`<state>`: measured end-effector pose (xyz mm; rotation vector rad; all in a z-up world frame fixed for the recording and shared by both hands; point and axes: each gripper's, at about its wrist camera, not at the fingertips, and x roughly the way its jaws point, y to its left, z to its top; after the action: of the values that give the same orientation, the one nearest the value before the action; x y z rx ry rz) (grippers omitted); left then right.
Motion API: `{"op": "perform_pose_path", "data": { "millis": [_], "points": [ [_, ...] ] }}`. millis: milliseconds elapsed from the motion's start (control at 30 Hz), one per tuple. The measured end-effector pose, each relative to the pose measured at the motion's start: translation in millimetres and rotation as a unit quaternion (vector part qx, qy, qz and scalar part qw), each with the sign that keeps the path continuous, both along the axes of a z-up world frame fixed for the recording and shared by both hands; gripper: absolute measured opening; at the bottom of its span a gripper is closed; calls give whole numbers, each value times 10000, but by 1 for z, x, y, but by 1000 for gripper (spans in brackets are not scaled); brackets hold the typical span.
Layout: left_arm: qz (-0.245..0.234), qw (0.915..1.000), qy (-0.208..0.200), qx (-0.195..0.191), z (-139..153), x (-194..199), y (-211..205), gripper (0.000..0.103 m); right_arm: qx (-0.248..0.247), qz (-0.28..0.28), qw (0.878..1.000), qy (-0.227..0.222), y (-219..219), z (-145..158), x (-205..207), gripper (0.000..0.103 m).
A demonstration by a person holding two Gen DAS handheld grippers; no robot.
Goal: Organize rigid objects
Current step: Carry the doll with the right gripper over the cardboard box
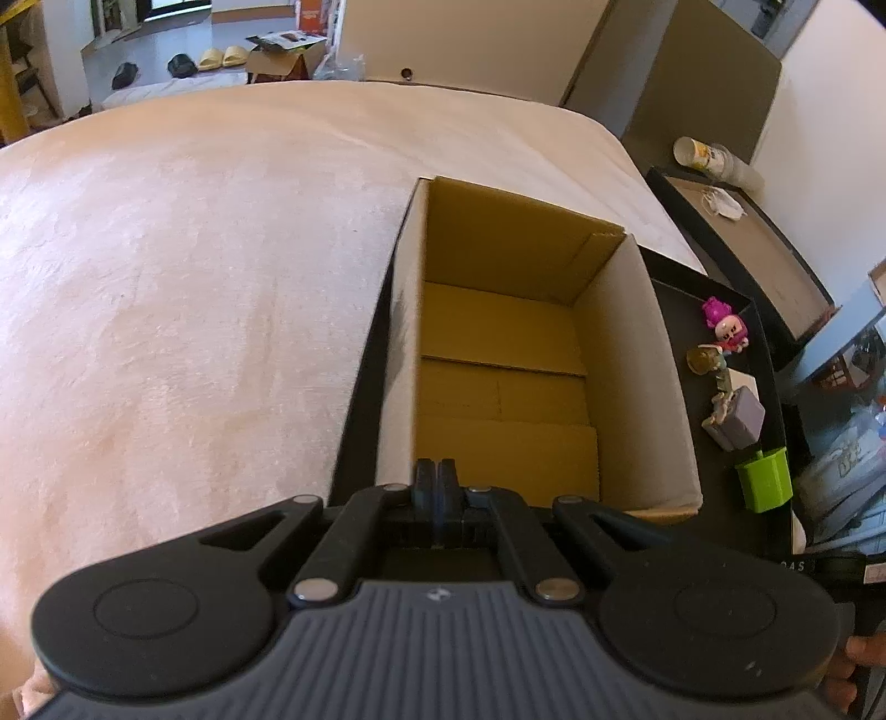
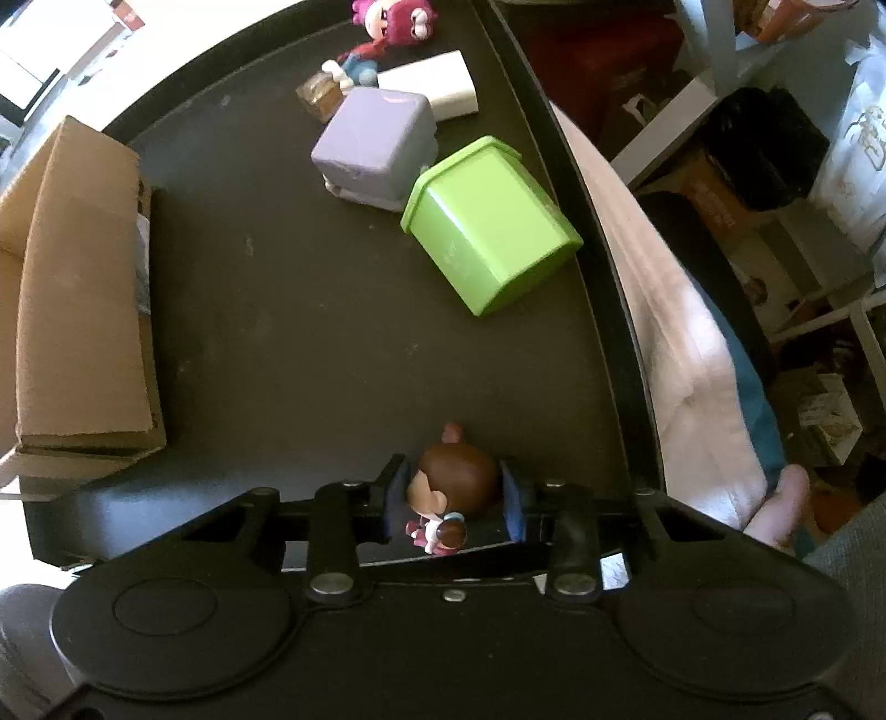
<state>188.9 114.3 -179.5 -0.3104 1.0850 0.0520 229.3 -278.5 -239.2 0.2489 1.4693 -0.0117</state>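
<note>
Brown-haired toy figurine (image 2: 451,490) standing on black tray (image 2: 277,310) between right tongs (image 2: 454,493), blue pads flanking its head, contact unclear, likely bound for empty cardboard box (image 1: 501,387); left tongs (image 1: 437,479) shut together, holding nothing, above box's near edge; green bin (image 2: 487,221) tipped over nearby.

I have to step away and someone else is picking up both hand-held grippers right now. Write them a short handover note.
Left hand-held gripper: shut, empty, above the near end of the cardboard box.
Right hand-held gripper: pointing down at the black tray, jaws around a brown-haired figurine; whether the pads are gripping it is unclear.
Done: nothing visible in the box.
Left: that figurine, green bin, lavender cube, white block, pink figurine and small figures beside them.
</note>
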Motion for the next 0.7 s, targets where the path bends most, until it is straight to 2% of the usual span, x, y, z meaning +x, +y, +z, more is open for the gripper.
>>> {"op": "perform_pose_path", "data": {
  "millis": [133,167,333,400,500,600,700],
  "points": [
    [125,9999,48,-13,6,3,4,0,65,-36,10000,-65,-1,3,-1,35],
    [153,9999,70,18,8,4,4,3,83,-53,9999,-73,-1,4,-1,35],
    [238,9992,267,164,13,12,0,7,107,-73,9999,-113,-1,5,-4,35],
    [272,9992,252,179,18,12,-2,13,131,-109,9998,-116,-4,5,-3,35],
    [298,9989,213,282,24,14,-4,41,148,-138,9997,-167,-4,8,0,35],
    [249,9989,95,387,27,14,-6,43,156,-125,9995,-253,-3,14,2,35],
    [350,9978,193,522,17,18,-3,43,180,-103,9992,-348,0,21,5,35]
  ]
}}
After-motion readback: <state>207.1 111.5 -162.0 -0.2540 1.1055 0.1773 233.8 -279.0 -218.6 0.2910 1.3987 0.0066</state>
